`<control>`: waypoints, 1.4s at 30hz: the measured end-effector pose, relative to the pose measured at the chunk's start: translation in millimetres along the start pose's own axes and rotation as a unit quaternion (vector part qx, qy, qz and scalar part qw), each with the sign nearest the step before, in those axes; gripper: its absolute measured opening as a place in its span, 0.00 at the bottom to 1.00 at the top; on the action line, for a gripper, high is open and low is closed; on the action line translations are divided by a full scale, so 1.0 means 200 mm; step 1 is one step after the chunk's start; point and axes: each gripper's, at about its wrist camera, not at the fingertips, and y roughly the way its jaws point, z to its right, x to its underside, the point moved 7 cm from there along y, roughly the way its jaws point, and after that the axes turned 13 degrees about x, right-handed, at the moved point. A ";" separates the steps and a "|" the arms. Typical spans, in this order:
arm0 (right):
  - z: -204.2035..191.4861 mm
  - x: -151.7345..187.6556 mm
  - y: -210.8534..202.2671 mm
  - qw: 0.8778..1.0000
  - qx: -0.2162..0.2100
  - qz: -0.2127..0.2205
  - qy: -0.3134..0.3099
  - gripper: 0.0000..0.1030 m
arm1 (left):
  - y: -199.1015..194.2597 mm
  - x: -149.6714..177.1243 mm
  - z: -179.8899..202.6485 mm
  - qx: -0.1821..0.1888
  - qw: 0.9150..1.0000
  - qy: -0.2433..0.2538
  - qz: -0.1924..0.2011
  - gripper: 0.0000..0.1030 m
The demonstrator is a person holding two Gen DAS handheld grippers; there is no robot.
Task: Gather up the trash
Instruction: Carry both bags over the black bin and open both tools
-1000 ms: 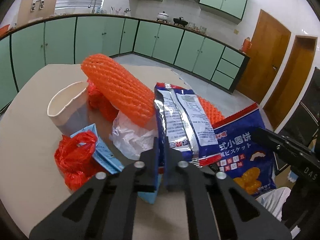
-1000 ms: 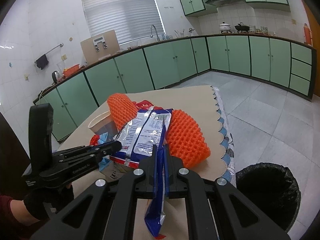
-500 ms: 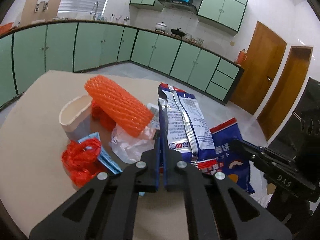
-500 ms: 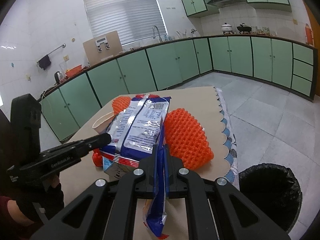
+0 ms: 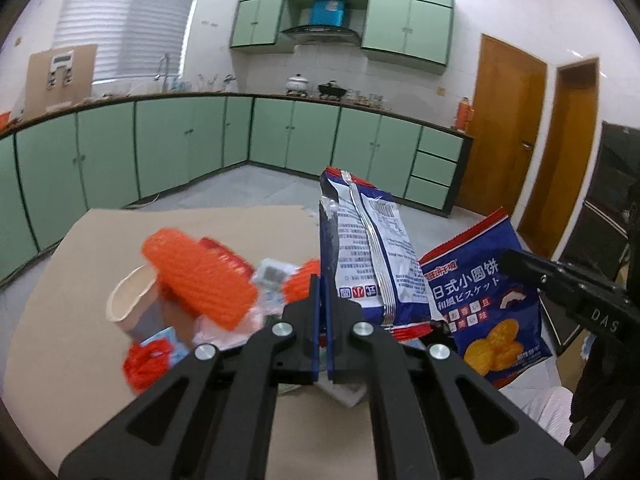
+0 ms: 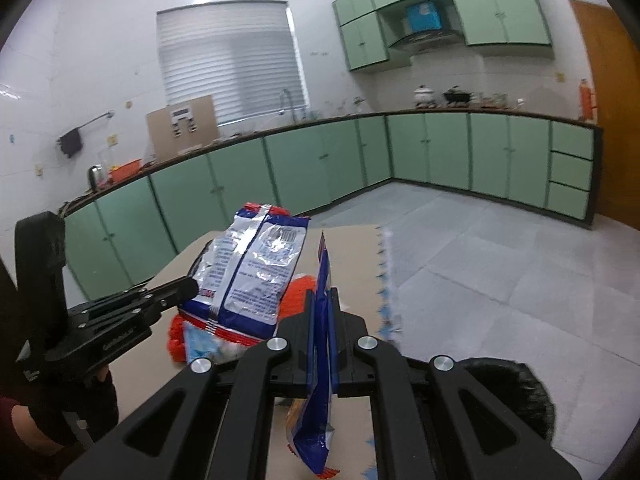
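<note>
My left gripper (image 5: 323, 312) is shut on a blue-and-silver snack wrapper (image 5: 368, 256), held up above the table; the wrapper also shows in the right wrist view (image 6: 252, 276). My right gripper (image 6: 322, 320) is shut on a blue biscuit bag (image 6: 318, 396), seen edge-on; in the left wrist view its printed face (image 5: 480, 304) hangs at right. On the table lie an orange foam net (image 5: 200, 280), a paper cup (image 5: 132, 308), a red plastic bag (image 5: 148, 364) and white crumpled plastic.
A black-lined trash bin (image 6: 508, 396) stands on the floor at the right of the beige table (image 5: 60, 360). Green kitchen cabinets (image 5: 160, 152) run along the back wall. Brown doors (image 5: 508, 128) are at the right.
Both grippers have lifted their bags higher above the table. The trash pile now sits lower in both views, and the silver wrapper has come up off the pile.
</note>
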 end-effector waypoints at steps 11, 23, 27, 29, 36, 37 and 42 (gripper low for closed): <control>0.58 0.10 -0.10 0.992 0.110 -0.001 0.060 0.06 | 0.41 0.06 0.47 0.078 0.995 0.052 -0.046 0.01; 1.06 0.34 0.04 0.978 0.166 -0.034 0.119 0.06 | 0.88 0.30 0.74 0.111 0.987 0.068 -0.095 0.01; 1.11 0.39 0.13 0.976 0.173 -0.049 0.125 0.06 | 0.99 0.34 0.75 0.102 0.986 0.065 -0.114 0.01; 1.16 0.42 0.18 0.974 0.174 -0.058 0.136 0.06 | 1.06 0.36 0.74 0.097 0.985 0.062 -0.129 0.01; 1.21 0.55 0.30 0.969 0.172 -0.092 0.153 0.10 | 1.19 0.43 0.72 0.094 0.979 0.053 -0.174 0.06; 1.22 0.55 0.32 0.968 0.173 -0.096 0.152 0.10 | 1.20 0.43 0.71 0.094 0.978 0.049 -0.178 0.07; 1.25 0.59 0.37 0.965 0.175 -0.112 0.161 0.10 | 1.23 0.43 0.67 0.094 0.977 0.029 -0.188 0.08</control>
